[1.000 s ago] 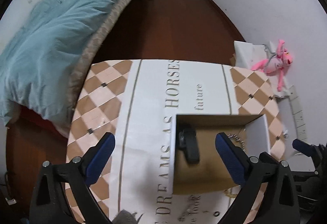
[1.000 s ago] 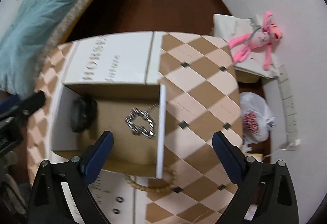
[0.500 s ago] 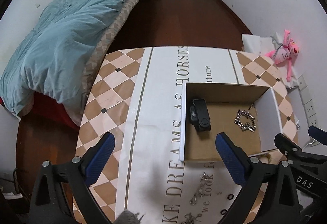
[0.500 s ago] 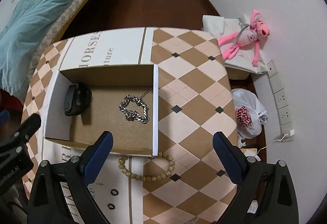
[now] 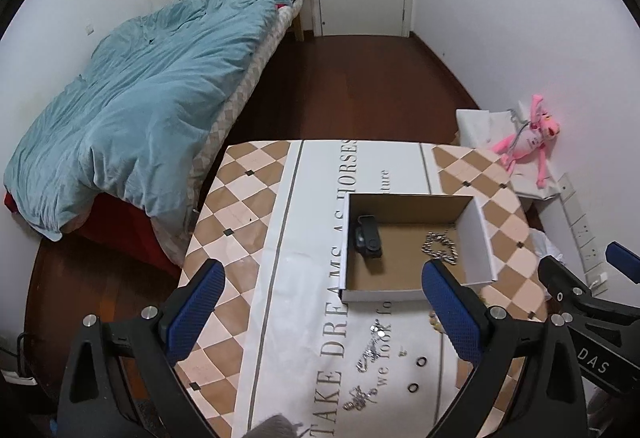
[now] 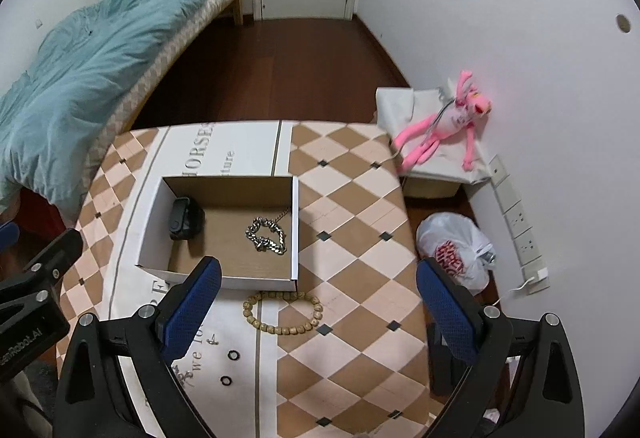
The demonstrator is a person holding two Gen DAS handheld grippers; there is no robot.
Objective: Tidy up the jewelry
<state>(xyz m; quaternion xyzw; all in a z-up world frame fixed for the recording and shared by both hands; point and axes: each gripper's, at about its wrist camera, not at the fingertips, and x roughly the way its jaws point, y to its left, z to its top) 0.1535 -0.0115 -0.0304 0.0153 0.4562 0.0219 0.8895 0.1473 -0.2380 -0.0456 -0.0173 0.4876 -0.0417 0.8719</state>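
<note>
Roughly midway through, judging by what lies inside and what lies outside.

Worktop (image 6: 352, 198) under a checked cloth with a white lettered runner, carrying everything. On it, an open cardboard box (image 6: 298, 230), white outside and brown inside, standing toward the far half of the runner.

Done so far: 2 pieces inside the box. Against its left wall, a black watch-like band (image 6: 185, 219), exact kind hard to tell. Near its right wall, a heavy silver chain (image 6: 267, 237) lying in a loose heap on the box floor, a thin tail running up toward the back corner.

Left to do, all outside the box on the near side: a wooden bead bracelet (image 6: 280, 312) lying flat in an oval just beside the front wall; a silver chain piece (image 5: 370, 352) stretched across the lettering; another small silver tangle (image 5: 358, 400) nearer the edge; 2 small dark rings (image 6: 229, 368) close together, apart from the rest. At least 5 pieces still to move, then.

Left hand-held gripper (image 5: 320, 308): spread wide, nothing between the blue pads, raised well above the worktop. Right hand-held gripper (image 6: 318, 308): likewise spread wide and empty, high over the bracelet and the box front. Neither touching any jewelry. Bead bracelet probably the easiest next pick for the right side, being directly beneath it.
</note>
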